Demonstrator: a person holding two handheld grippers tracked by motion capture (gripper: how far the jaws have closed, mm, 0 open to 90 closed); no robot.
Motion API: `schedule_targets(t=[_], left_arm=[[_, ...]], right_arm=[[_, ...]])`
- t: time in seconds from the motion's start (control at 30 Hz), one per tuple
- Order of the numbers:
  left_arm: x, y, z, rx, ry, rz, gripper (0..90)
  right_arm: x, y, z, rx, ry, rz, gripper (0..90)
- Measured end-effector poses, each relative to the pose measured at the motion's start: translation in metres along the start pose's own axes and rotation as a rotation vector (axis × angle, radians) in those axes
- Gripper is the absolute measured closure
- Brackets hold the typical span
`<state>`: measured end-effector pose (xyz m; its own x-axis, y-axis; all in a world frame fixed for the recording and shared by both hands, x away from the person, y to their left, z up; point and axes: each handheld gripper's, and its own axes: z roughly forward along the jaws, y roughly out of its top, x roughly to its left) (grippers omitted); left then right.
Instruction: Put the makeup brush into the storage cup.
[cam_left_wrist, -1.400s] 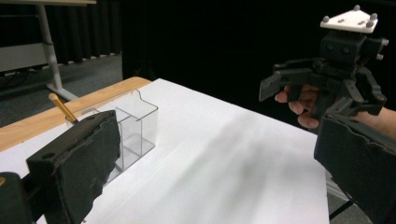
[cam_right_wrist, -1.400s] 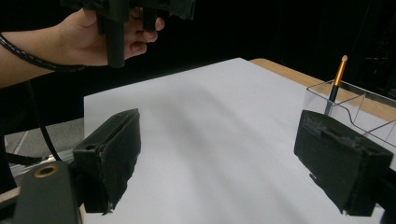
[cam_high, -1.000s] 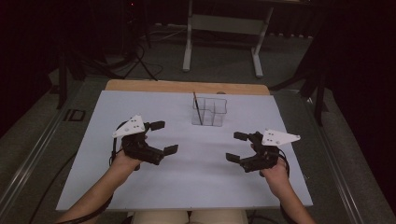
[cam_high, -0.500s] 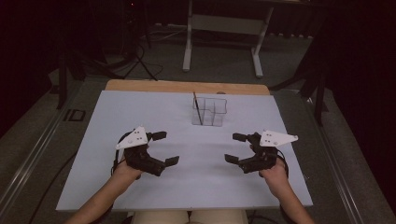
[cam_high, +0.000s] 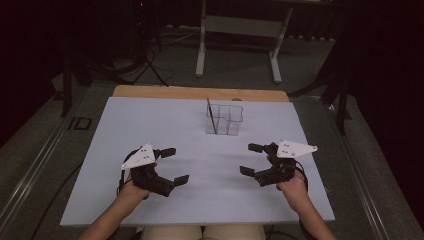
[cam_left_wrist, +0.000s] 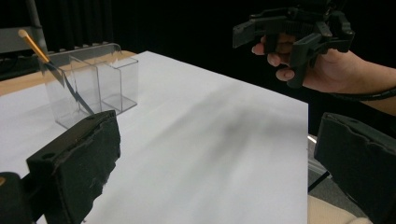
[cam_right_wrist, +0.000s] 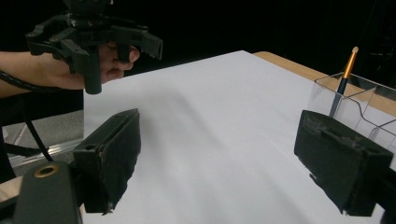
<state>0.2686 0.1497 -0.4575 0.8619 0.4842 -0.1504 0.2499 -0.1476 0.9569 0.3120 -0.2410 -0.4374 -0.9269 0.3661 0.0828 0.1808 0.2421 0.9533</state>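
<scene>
Both grippers, left (cam_high: 171, 165) and right (cam_high: 252, 159), hover empty with jaws spread over the bare counter (cam_high: 200, 150), facing inward, seemingly readied for the pen (cam_high: 212, 115) in the holder (cam_high: 226, 120).

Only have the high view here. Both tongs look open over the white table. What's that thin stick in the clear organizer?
Observer: A pen with a dark lower part and an orange-gold upper end, leaning in the clear organizer; the right gripper view shows its colours.
Operator: Which compartment is it in?
Observer: In the left gripper view it stands in an end cell, the one farthest from the right tongs; the other cells I can see look empty.
Operator: Anything stuck on the tong pads?
Observer: No. The left tongs stand wide open with black, rough-edged pads and bare table between them; the right gripper view shows the same.
</scene>
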Motion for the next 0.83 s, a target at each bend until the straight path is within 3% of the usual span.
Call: schedule_targets(t=[0.27, 0.43, 0.63, 0.83], left_arm=[[0.001, -0.010, 0.001, 0.006, -0.003, -0.006, 1.6], [0.001, -0.016, 0.004, 0.012, 0.007, 0.010, 1.6], [-0.001, -0.020, 0.008, 0.055, 0.007, 0.044, 1.6], [0.001, -0.022, 0.009, 0.050, 0.004, 0.034, 1.6]], right_arm=[[-0.001, -0.002, 0.000, -0.001, 0.000, 0.004, 14.9], [-0.002, -0.004, 0.000, 0.008, -0.003, 0.002, 14.9], [-0.002, -0.006, 0.001, 0.016, -0.004, -0.002, 14.8], [-0.004, -0.009, 0.002, 0.027, -0.006, 0.000, 14.9]])
